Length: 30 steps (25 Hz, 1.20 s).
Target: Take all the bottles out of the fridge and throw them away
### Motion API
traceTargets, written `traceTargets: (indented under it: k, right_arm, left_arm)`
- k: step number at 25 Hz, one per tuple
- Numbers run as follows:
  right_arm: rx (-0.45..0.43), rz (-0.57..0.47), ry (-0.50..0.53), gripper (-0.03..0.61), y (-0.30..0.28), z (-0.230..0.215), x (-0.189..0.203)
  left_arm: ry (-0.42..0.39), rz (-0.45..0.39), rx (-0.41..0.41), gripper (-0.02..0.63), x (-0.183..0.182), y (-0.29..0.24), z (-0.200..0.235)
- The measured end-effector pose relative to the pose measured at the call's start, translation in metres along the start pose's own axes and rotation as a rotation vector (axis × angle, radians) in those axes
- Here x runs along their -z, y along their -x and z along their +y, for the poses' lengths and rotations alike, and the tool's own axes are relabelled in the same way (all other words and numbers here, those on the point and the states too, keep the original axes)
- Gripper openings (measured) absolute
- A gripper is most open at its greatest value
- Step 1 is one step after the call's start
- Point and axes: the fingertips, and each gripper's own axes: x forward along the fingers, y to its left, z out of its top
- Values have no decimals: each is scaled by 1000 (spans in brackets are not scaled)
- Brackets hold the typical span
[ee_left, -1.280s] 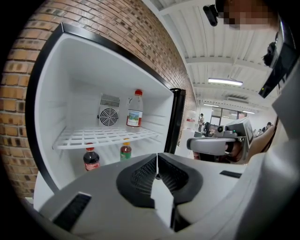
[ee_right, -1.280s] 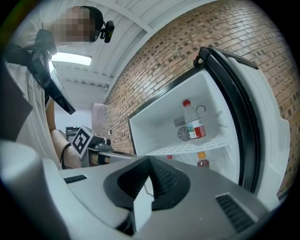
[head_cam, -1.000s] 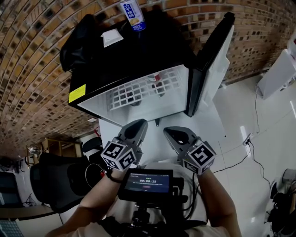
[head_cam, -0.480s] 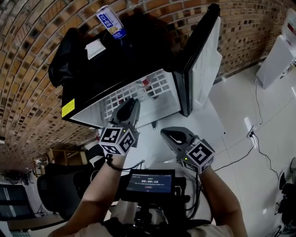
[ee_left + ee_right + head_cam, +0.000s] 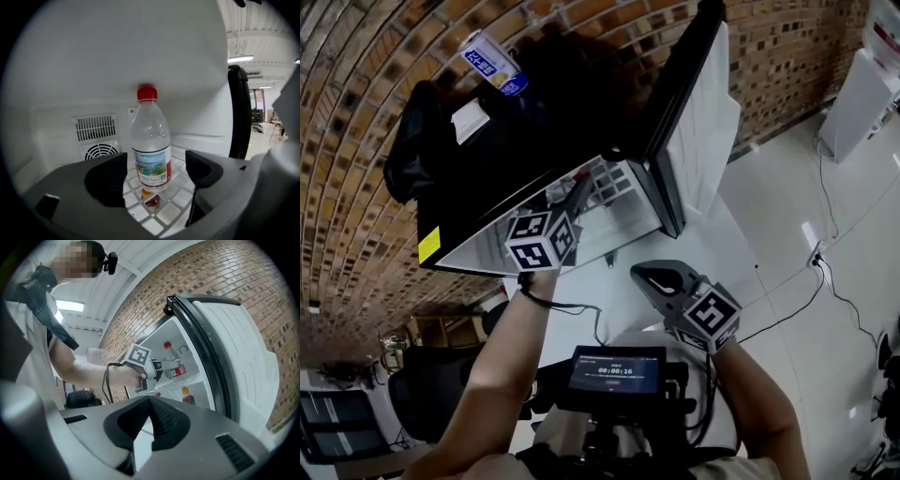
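A clear water bottle [image 5: 151,140] with a red cap stands upright on the white wire shelf [image 5: 164,213] of the black mini fridge [image 5: 534,141]. My left gripper [image 5: 156,165] reaches into the fridge. Its jaws have just been opening and now stand wide on either side of the bottle, apart from it. The right gripper view shows this from the side: left gripper [image 5: 164,365], bottle [image 5: 174,363]. One level lower stands a second bottle [image 5: 187,397] with a yellow cap and dark drink. My right gripper [image 5: 642,274] hangs shut and empty in front of the fridge.
The fridge door [image 5: 694,122] stands open to the right. On top of the fridge are a blue-and-white can [image 5: 492,64], a white paper [image 5: 469,120] and a black bag [image 5: 408,159]. A black chair [image 5: 441,394] stands at the lower left, and a cable [image 5: 825,281] runs over the floor.
My left gripper has moved forward from in front of the fridge into its upper compartment. The right gripper has barely shifted.
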Motion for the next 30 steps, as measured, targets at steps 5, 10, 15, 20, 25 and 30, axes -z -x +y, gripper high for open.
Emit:
traceTargets:
  k: [5,10,15,20,25,30]
  right_arm:
    - [11,3,-16,-12,5,-10,2]
    - [25,1,-24,-12,10,-19,2]
    - [22,9,-36,-12,11,-19,3]
    - [3,15,-37,-14,6,-15,3]
    - [-38,35,-36,-12,0,-5,8]
    - [-87,50,-28,-12,-6,5,10]
  left_arm:
    - [-2,43,-25,410,-2,-27,9]
    - [-13,34,-53,326,-4,-32,13]
    - [19,31,-21,304,-2,-25,3]
    - [-12,20,-2,301,1,3,-7]
    - [-26,-4,29,300,7,36,-22]
    - [-27,-8,55,299,16,64,-36]
